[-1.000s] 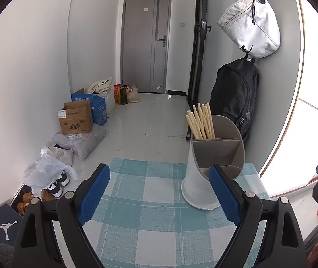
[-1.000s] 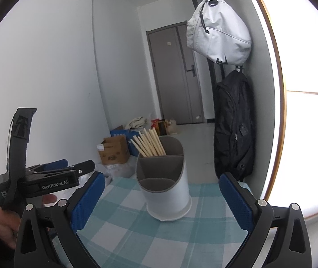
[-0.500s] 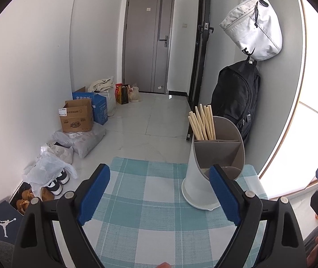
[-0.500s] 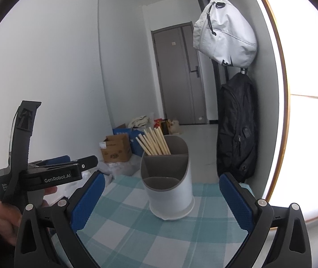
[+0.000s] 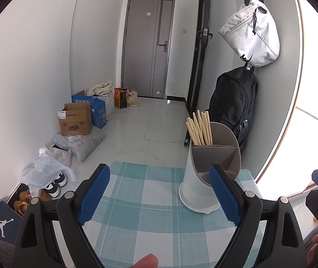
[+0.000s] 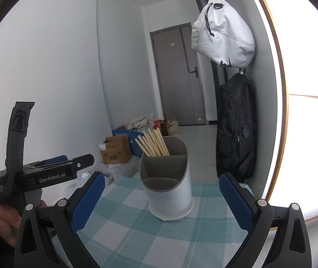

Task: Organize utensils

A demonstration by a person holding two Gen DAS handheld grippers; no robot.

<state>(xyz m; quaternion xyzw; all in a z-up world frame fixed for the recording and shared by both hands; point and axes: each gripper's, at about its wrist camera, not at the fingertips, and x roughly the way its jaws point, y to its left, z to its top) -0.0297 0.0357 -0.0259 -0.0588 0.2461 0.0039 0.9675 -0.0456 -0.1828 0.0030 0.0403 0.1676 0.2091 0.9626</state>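
Chopsticks stand sorted in the holder; both grippers hang back, empty.

The chopsticks [image 6: 153,143] lean together in the rear compartment of the white utensil holder [image 6: 170,192], which stands upright on the checked cloth [image 6: 136,234] toward its far right side, near the black backpack [image 6: 234,129]. The holder's front compartment looks empty. The right gripper [image 6: 162,201] faces it with jaws spread wide, holding nothing; the left gripper [image 5: 159,195] is likewise wide open and empty, apart from the holder. No loose utensils show, so sorting seems finished or paused; any next move calls for finding another utensil first.
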